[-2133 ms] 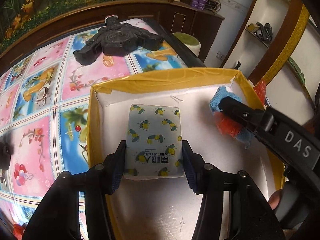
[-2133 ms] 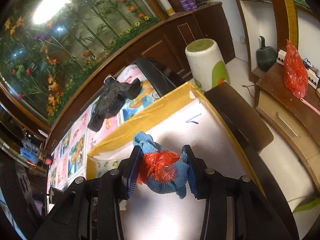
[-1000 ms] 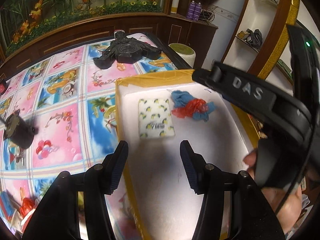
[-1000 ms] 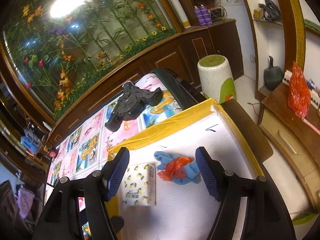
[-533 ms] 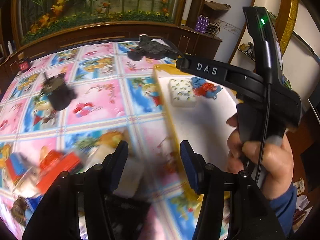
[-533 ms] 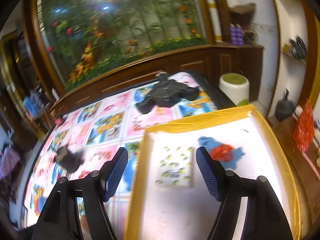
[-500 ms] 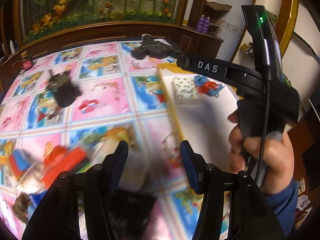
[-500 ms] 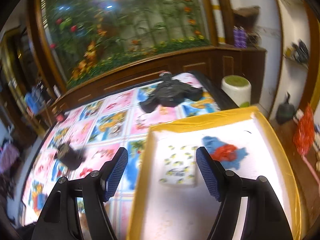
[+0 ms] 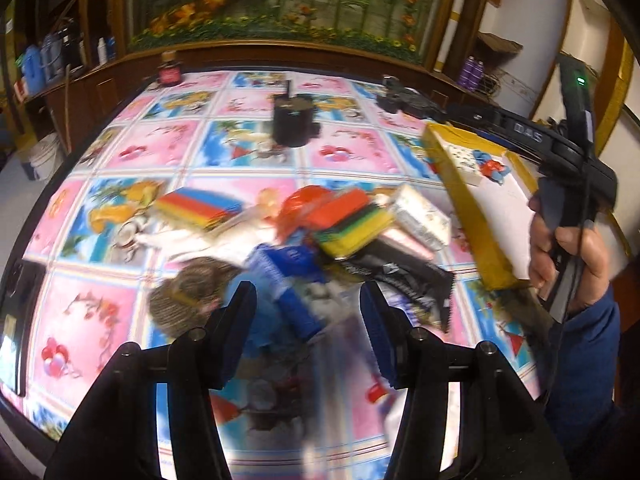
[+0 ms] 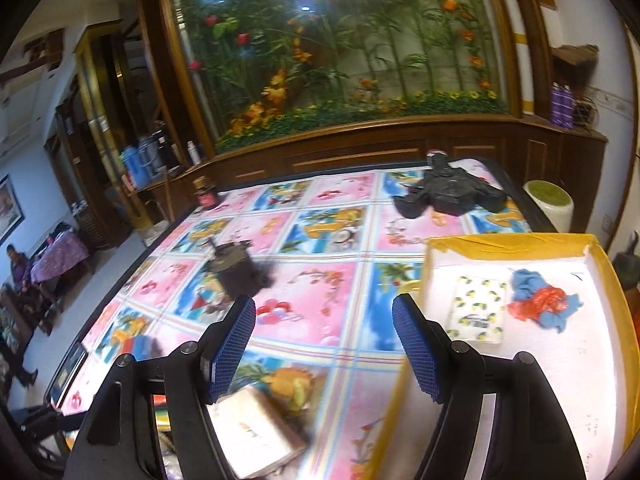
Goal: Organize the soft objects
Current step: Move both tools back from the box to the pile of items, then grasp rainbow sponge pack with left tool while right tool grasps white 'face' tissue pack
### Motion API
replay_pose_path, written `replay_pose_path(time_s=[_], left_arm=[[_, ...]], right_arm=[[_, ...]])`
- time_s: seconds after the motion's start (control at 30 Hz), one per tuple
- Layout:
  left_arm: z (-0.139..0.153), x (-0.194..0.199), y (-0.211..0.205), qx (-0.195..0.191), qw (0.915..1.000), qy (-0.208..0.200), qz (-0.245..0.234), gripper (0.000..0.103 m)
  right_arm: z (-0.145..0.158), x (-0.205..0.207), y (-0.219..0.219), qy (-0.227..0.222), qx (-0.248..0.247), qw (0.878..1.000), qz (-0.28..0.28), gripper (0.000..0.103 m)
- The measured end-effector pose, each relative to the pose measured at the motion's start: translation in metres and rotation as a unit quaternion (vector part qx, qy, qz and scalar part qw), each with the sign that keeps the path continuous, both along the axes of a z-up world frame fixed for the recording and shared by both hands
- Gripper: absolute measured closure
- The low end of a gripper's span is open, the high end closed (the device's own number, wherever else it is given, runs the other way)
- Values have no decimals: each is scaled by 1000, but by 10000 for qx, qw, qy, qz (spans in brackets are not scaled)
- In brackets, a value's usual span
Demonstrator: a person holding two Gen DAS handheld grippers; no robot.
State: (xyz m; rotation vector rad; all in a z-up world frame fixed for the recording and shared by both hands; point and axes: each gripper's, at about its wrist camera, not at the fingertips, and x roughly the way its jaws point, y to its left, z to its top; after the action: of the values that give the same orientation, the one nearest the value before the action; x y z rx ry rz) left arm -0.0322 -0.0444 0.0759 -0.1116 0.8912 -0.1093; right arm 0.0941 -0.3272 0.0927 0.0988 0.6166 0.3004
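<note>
A yellow-rimmed white box (image 10: 508,246) stands at the table's right and holds a lemon-print tissue pack (image 10: 478,310) and a blue and red cloth bundle (image 10: 542,304). My left gripper (image 9: 306,316) is open and empty above a blurred heap of soft things: a rainbow sponge stack (image 9: 196,206), a red and green sponge stack (image 9: 352,220), a brown scourer (image 9: 188,294), a blue packet (image 9: 288,280) and a black pouch (image 9: 404,276). My right gripper (image 10: 324,344) hangs open and empty over the tablecloth left of the box; a hand (image 9: 568,248) holds it.
A black cylinder (image 9: 292,120) stands mid-table and a black gadget (image 10: 448,192) lies at the far right corner. A small dark jar (image 10: 206,196) sits at the far edge. A white tissue pack (image 10: 256,432) lies below the right gripper. Wooden cabinets ring the table.
Both grippers drew back from the box after leaving the tissue pack and cloth bundle in it. The left one swung left over the heap of items; the right one pulled back and left.
</note>
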Motion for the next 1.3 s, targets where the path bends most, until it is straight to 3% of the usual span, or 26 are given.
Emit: replay_pose_path(time_s=[0.17,0.33,0.53,0.73,0.8,0.87,0.9,0.97,1.07,1.3], left_arm=[[-5,-6,36,-79,9995,-3,298,50],[-10,3,73,-213,9978,2,630,50],[-21,26,104,-749,9929,217,896,43],[-21,39,102,-757,9936,243,805,43],[-22,43,101,-763,9935,282,799,43],[-22,47,102,-750,9932,327,829,43],[-22,51,102,-761,9926,371,866,43],[-23,58,105,-879,9909,467,907,43],[-25,72,109,-983,9858,679,1181,43],[-48,117,105,-1069,9691,1418,1709,42]], right_arm=[[-9,-23,40,-61,-135,9984,548,32],[-21,-32,66,376,65,9909,1287,32],[-31,-25,65,962,-177,9811,1670,28],[-32,-13,65,1306,-457,9724,1881,21],[-38,-12,73,1318,-669,9703,1914,26],[-47,-10,81,1365,-905,9674,1931,50],[-51,-10,85,1379,-1024,9654,1960,54],[-59,-10,93,1535,-1197,9592,2048,56],[-61,-10,100,1471,-1287,9598,2015,56],[-42,-2,72,1264,-516,9787,1536,56]])
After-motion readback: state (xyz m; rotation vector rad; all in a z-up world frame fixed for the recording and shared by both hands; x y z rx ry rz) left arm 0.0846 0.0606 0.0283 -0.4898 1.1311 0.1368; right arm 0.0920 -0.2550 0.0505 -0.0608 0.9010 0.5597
